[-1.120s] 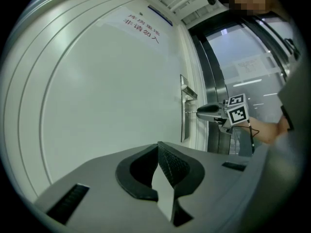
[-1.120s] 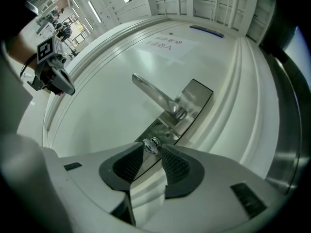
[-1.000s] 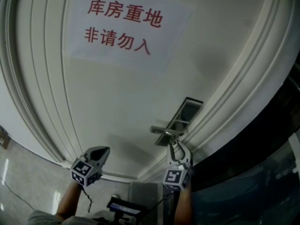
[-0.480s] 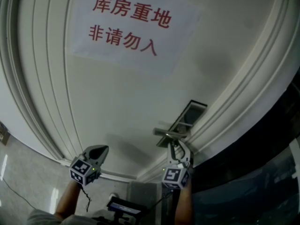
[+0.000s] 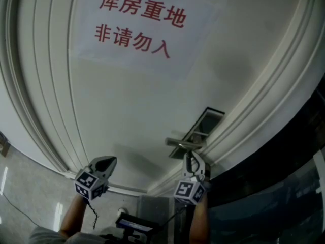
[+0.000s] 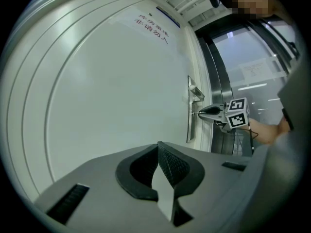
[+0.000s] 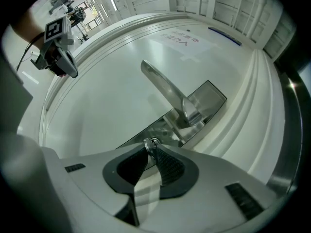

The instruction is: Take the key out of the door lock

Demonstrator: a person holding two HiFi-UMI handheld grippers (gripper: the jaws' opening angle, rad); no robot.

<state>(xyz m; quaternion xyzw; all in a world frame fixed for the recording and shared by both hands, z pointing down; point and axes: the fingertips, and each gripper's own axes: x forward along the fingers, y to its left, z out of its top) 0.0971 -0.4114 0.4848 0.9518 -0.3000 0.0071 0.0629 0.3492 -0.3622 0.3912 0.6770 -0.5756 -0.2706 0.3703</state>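
While the key sits in the lock plate under the lever handle, only its head is caught at the very tips of the right gripper, whose jaws are closing on it. If it gets pulled crooked, a slip or a jammed, bent key could be expected. The left gripper is held pressed together, empty, well off to the side. Everything's mounted on a white panelled door with a paper sign. Dark glass is seen beside it.

Paper notice on a white door
2 rows of red characters are printed on it; dark glass is seen alongside.
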